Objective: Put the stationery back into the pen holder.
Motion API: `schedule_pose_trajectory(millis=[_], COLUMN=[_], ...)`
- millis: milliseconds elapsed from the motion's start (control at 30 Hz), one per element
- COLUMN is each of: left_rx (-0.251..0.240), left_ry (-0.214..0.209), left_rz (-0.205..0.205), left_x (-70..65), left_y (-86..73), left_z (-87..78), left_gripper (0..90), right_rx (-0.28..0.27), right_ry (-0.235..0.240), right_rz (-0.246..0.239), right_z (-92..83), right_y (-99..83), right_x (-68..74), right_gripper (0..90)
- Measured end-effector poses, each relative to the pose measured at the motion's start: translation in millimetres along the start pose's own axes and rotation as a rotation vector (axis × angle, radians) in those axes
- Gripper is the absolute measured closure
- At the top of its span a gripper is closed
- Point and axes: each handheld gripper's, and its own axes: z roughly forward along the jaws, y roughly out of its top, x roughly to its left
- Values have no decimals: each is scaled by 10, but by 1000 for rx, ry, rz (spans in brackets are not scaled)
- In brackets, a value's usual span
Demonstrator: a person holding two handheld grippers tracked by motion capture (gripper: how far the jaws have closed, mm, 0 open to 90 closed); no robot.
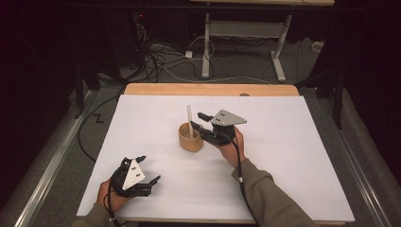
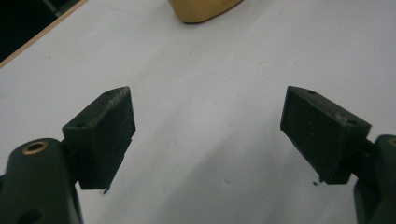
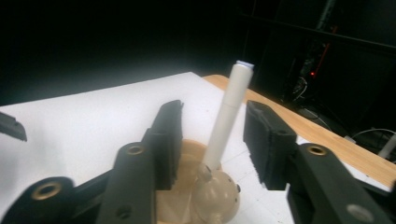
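Note:
A tan cup [image 1: 190, 138] stands near the middle of the white sheet, and a white pen [image 1: 189, 120] leans upright in it. My right gripper [image 1: 196, 120] sits just right of the cup, its jaws on either side of the pen. In the right gripper view the pen [image 3: 229, 112] rises between the two pads with a gap on each side, above the cup [image 3: 191, 151]; this gripper [image 3: 212, 126] is open. My left gripper [image 1: 150, 168] rests at the front left, open and empty. In its own view the jaws of the left gripper [image 2: 208, 126] stand wide apart over bare sheet, the cup [image 2: 201, 9] far ahead.
The white sheet [image 1: 283, 156] covers most of a wooden table [image 1: 210, 89]. Beyond the far edge are floor cables [image 1: 156, 59] and the legs of another desk [image 1: 206, 47]. Dark surroundings lie left and right.

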Motion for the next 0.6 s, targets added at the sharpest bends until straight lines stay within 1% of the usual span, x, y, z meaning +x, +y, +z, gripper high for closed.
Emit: schedule_pose_trajectory(millis=[133, 200, 267, 300, 333, 400, 500, 533, 600], left_rx=[3, 8, 9, 8, 8, 10, 11, 11, 12], left_ry=[1, 2, 3, 3, 3, 2, 3, 2, 2], left_rz=[2, 2, 3, 3, 3, 3, 5, 4, 5], left_x=[0, -2, -4, -4, -3, -4, -5, -5, -6], left_y=[1, 2, 2, 3, 3, 2, 2, 2, 2], left_z=[4, 7, 7, 7, 7, 9, 12, 12, 14], left_gripper=[172, 172, 172, 172, 172, 172, 172, 172, 172], right_rx=[-2, 3, 1, -5, -5, -10, -8, -5, -1], right_ry=[-7, -19, -21, -41, -41, -57, -72, -75, -77], right_rz=[-4, -4, -6, -8, -8, -15, -31, -55, -62], right_z=[-28, -43, -61, -81, -81, -103, -135, -155, -166], right_y=[7, 8, 8, 3, 3, -2, -1, 0, 0], right_x=[1, 0, -6, -2, -2, -2, 1, 2, 4], right_gripper=[519, 499, 496, 466, 466, 459, 447, 436, 426])
